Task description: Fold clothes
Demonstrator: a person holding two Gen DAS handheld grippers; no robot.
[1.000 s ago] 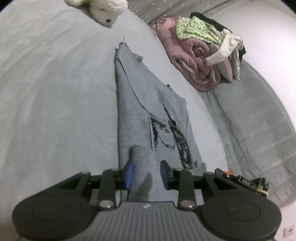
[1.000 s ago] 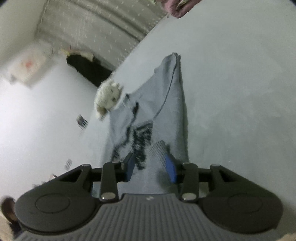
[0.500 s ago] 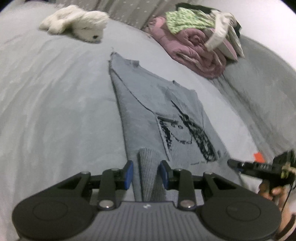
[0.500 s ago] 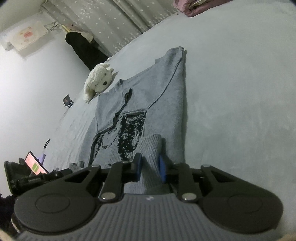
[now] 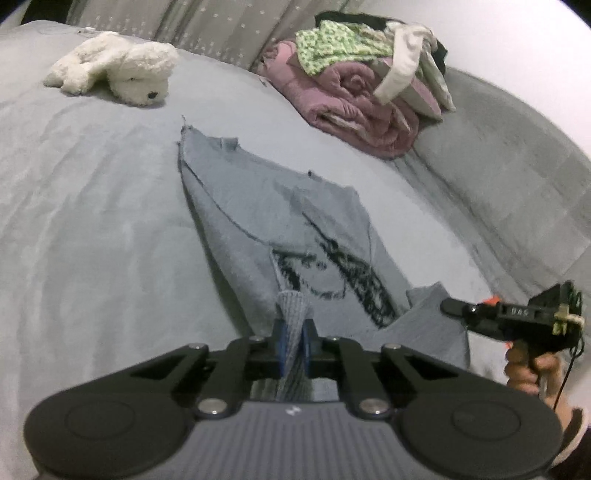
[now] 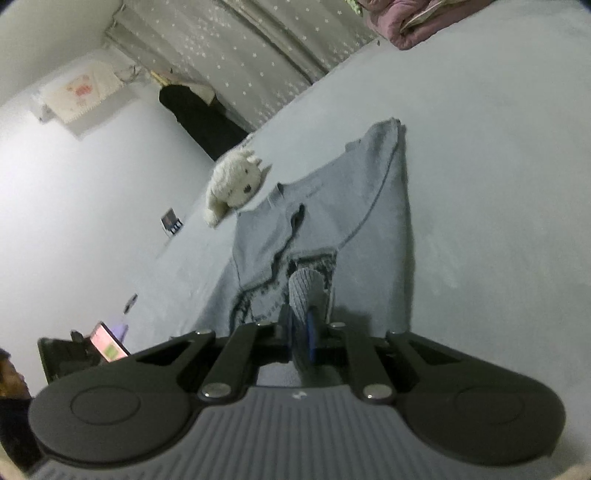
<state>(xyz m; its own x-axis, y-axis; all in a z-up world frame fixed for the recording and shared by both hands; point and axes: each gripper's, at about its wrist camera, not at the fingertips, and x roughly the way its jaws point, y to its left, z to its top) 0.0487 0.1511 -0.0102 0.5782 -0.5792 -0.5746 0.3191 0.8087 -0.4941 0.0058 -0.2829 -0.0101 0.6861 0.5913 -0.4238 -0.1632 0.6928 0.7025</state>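
Sweater [image 5: 266, 221] – one, grey, two hand-held grippers – left [image 5: 293, 341], right [image 6: 301, 334] – each pinching its ribbed hem

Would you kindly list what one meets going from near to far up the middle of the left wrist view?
Left gripper, shut on the ribbed hem, → grey sweater spread on the bed → bare grey bedsheet → star-dotted curtain.

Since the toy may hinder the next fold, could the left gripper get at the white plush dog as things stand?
Probably not yet: the left gripper is shut on the grey knitted sweater. The white plush dog lies beyond it, with bare grey bedsheet between.
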